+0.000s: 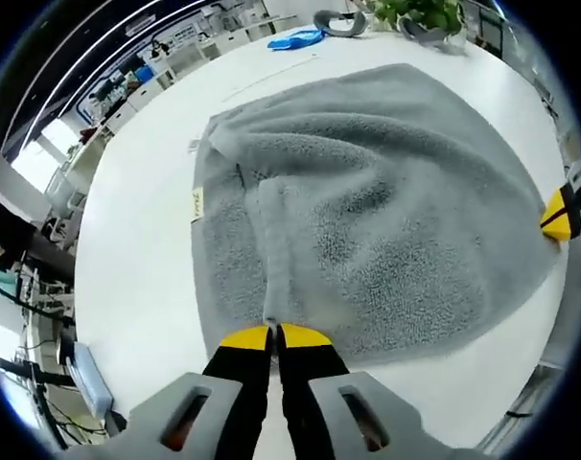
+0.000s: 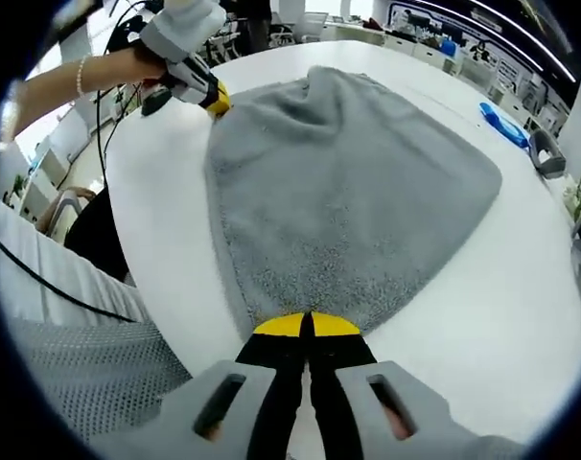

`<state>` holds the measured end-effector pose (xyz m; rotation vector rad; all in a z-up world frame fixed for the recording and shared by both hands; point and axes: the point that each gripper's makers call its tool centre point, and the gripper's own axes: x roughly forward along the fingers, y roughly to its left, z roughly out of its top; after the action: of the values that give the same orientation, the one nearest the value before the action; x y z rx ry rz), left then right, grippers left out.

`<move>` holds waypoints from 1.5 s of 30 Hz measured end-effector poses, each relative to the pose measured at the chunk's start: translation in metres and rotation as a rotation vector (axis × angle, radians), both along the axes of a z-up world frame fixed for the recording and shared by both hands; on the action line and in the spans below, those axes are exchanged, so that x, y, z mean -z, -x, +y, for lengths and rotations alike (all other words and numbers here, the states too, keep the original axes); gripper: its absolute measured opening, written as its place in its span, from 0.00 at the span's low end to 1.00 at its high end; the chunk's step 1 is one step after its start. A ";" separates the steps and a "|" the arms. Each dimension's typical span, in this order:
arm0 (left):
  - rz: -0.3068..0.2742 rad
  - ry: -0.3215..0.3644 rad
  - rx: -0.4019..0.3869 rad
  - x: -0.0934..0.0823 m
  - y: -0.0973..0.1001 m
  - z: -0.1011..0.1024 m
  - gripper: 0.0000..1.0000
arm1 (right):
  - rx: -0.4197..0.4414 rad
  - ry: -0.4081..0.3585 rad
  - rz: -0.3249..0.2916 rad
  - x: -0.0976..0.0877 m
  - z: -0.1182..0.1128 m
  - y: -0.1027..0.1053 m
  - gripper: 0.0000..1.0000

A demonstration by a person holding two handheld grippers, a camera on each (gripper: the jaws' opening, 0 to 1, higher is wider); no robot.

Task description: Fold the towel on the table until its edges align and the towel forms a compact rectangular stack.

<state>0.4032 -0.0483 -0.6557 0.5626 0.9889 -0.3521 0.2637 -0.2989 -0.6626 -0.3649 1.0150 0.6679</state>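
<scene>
Both grippers' fingers point(image 1: 275, 335) point(image 2: 306, 326) seemingly hide pinched towel point(image 1: 367, 201) edges.

Each pair of tongs has two black jaws capped with yellow tips, rising from a pale grey moulded housing that bears two slanted slots with a reddish glint inside. The left tongs point(image 1: 274, 336) enter their own view from six o'clock; the right tongs point(image 2: 307, 325) do the same in theirs. In the right gripper view, at about ten o'clock, the left tongs show a grey body, and the wrist behind them wears a bracelet point(image 2: 80, 75) of pale beads.
</scene>
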 end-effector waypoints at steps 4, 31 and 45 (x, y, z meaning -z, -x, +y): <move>0.017 0.064 -0.020 0.000 -0.008 -0.004 0.03 | -0.009 -0.014 0.024 -0.001 0.002 0.008 0.00; 0.030 -0.038 0.124 0.000 -0.043 -0.030 0.03 | -0.071 -0.072 0.088 -0.001 0.028 0.033 0.00; 0.020 -0.053 0.186 0.002 -0.058 -0.036 0.03 | 0.017 -0.214 0.018 -0.032 0.008 -0.008 0.00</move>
<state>0.4613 -0.0840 -0.6573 0.7026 0.9700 -0.4987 0.2721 -0.2907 -0.6311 -0.1637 0.9522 0.7578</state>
